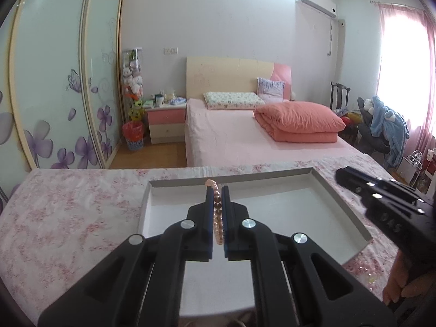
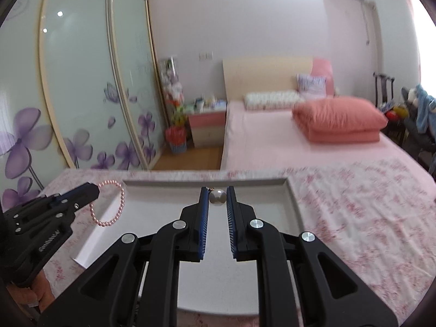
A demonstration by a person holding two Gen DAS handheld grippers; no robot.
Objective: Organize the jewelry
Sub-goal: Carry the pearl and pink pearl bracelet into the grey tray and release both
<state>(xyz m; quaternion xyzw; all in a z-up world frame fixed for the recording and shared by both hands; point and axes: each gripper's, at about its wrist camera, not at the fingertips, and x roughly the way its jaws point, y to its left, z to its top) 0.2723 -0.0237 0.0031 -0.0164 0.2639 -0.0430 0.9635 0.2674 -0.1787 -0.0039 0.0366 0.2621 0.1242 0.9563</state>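
While both hands hang over the shallow white tray [image 1: 321, 188] on the flowery-cloth bench [image 1: 68, 218], each one already has its piece. The left gripper [image 1: 217, 190] has its jaws pinched shut on a pink bead bracelet [image 1: 218, 212]. From its own camera the beads run edge-on between the blue pads, and from the other side you can see the loop dangling free below and ahead of the jaw tips, right over the tray's near-left edge. The right gripper [image 2: 217, 193] is clamped on a pearl pendant [image 2: 217, 196], a round silvery-white bead sitting right at the tips with a tiny gold bail poking out on top. I can't see any chain on it.

My guess is the step is setting both pieces down in the tray, which looks bare under the jaws.

If it were me, I'd bring the bracelet further in first, since the loop hangs about at the rim and could catch on the wall or flop outside onto the cloth. Lower until the bottom of the loop touches the tray floor, then let go, so it lays flat instead of bouncing. Same with the pearl: it's round and held only at the tips, so dropped from height it will probably roll. Get it low, open slowly, and keep it well apart from the bracelet so they don't tangle. The two grippers are near each other, so staggering the drops seems safer than doing both together.
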